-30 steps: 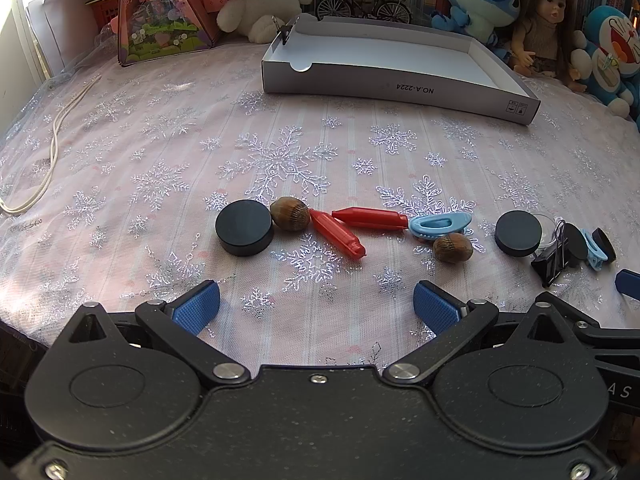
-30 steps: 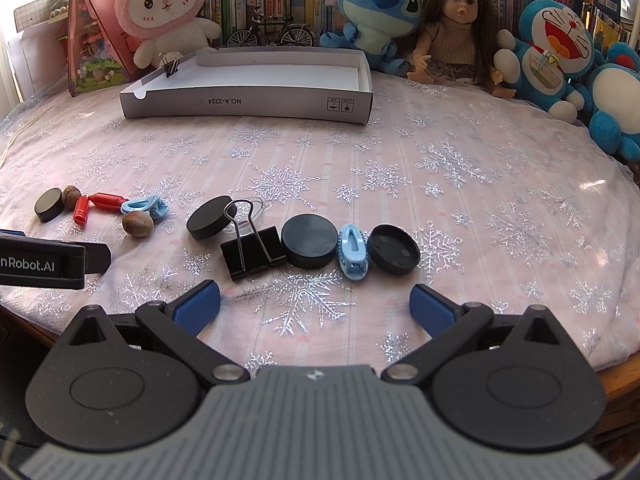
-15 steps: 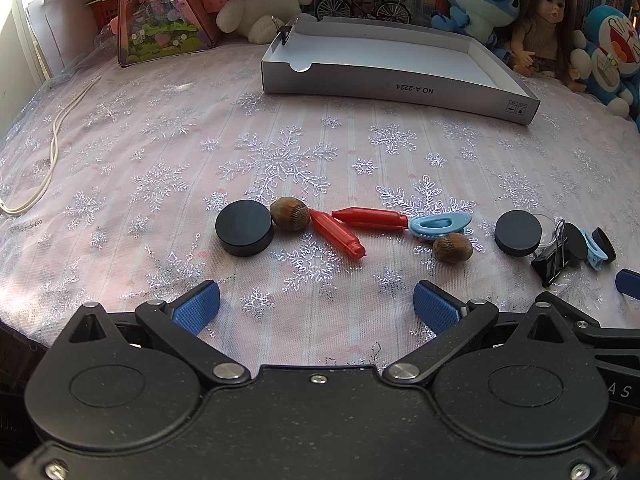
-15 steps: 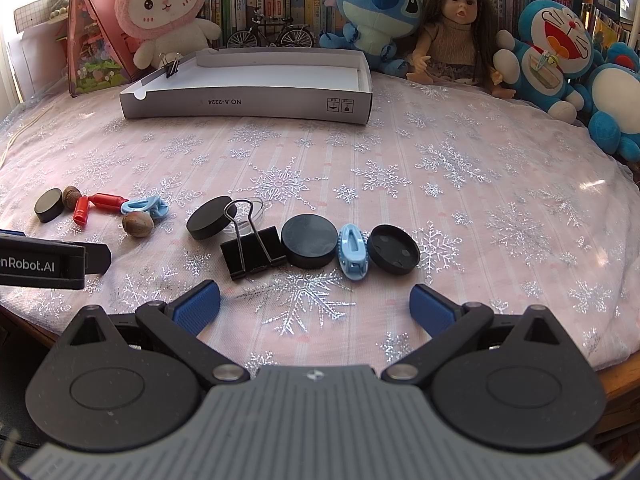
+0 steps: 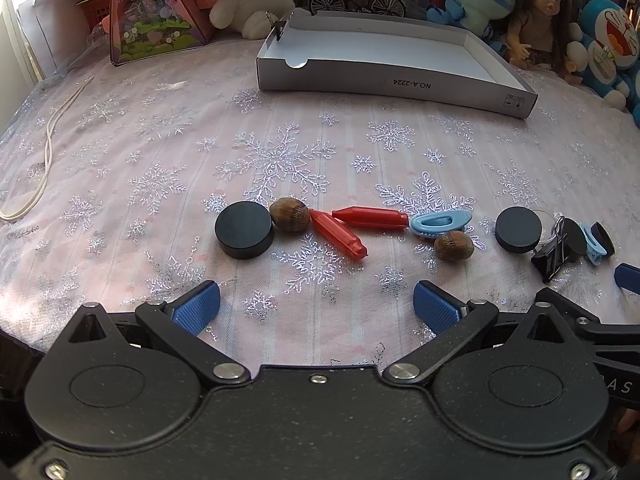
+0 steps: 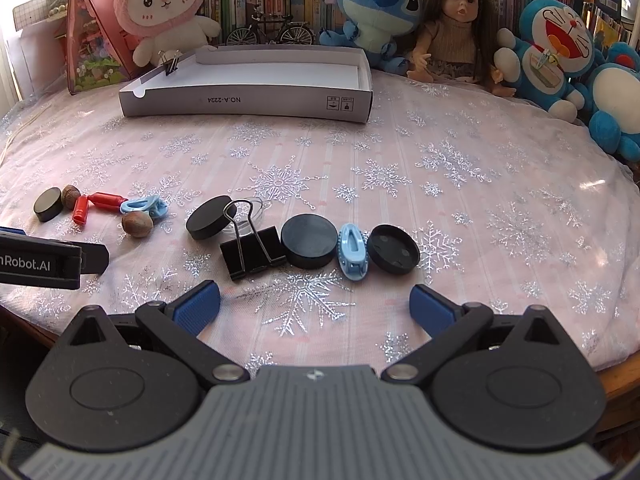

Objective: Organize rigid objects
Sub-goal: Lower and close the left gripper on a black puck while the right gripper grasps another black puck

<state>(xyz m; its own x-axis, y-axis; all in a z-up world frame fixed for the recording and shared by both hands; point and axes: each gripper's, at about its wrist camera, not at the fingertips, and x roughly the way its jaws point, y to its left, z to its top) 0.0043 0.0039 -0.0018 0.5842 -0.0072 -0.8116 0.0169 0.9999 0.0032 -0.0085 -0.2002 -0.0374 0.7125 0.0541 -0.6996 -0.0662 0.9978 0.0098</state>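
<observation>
Left wrist view: nothing picked up yet, by the look of it, so judged to be the very start of the sorting. Left gripper (image 5: 316,306) spread wide and empty, hanging low over the near edge of the tabletop (image 5: 168,148). Straight ahead, just beyond the fingertips, a row: black puck (image 5: 244,229) touching a brown nut (image 5: 290,214), then two red clips (image 5: 352,226) meeting in a V, a light blue clip (image 5: 438,223) and a second nut (image 5: 453,245) just beside it. Further right, another black puck (image 5: 518,229) and a black binder clip (image 5: 554,256) near the right edge of the view. White box (image 5: 400,84) well apart at the far edge, only a small binder clip on its far-left corner. Probably calls for a short reach forward, a squeeze on one piece, then a carry to that box. Right wrist view: right gripper (image 6: 314,304) likewise wide and holding nothing, at the near edge. Directly ahead, close to the fingertips: binder clip (image 6: 252,252) touching a black disc (image 6: 309,246), a blue clip (image 6: 352,250) wedged between that disc and an upturned black cap (image 6: 393,249). One more disc (image 6: 211,217) behind the binder clip's wire handles. Box (image 6: 248,98) far off, toward the far-left side. Pieces packed tight, so likely best to start from an outer one.
</observation>
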